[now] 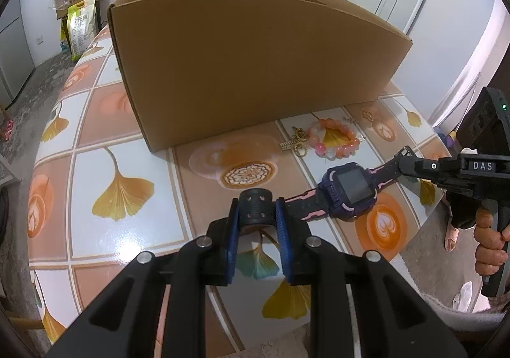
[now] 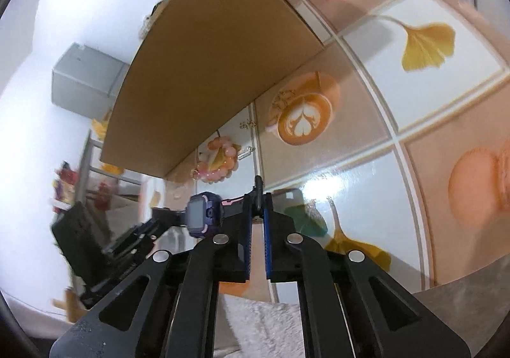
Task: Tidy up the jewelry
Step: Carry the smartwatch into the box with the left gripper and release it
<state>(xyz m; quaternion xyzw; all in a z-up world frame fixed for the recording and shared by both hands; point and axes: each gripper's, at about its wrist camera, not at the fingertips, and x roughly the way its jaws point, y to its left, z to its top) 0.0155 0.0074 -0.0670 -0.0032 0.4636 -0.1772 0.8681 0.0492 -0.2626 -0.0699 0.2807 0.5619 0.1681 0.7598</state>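
Note:
A purple smartwatch [image 1: 349,190] with a black-and-pink strap hangs stretched just above the table between both grippers. My left gripper [image 1: 257,211] is shut on the strap's near end, which curls up between the blue pads. My right gripper [image 1: 403,160] comes in from the right and is shut on the far strap end. In the right wrist view the watch [image 2: 202,211] is edge-on, with the strap pinched in my right gripper [image 2: 257,201]. A pink and orange bead bracelet [image 1: 346,149] lies on the table beyond the watch, beside a gold chain piece [image 1: 295,142].
A large open cardboard box [image 1: 242,64] stands on the patterned table [image 1: 127,135] behind the jewelry. Small gold pieces [image 1: 368,115] lie near the box's right corner. A person's hand [image 1: 491,246] holds the right gripper past the table's right edge.

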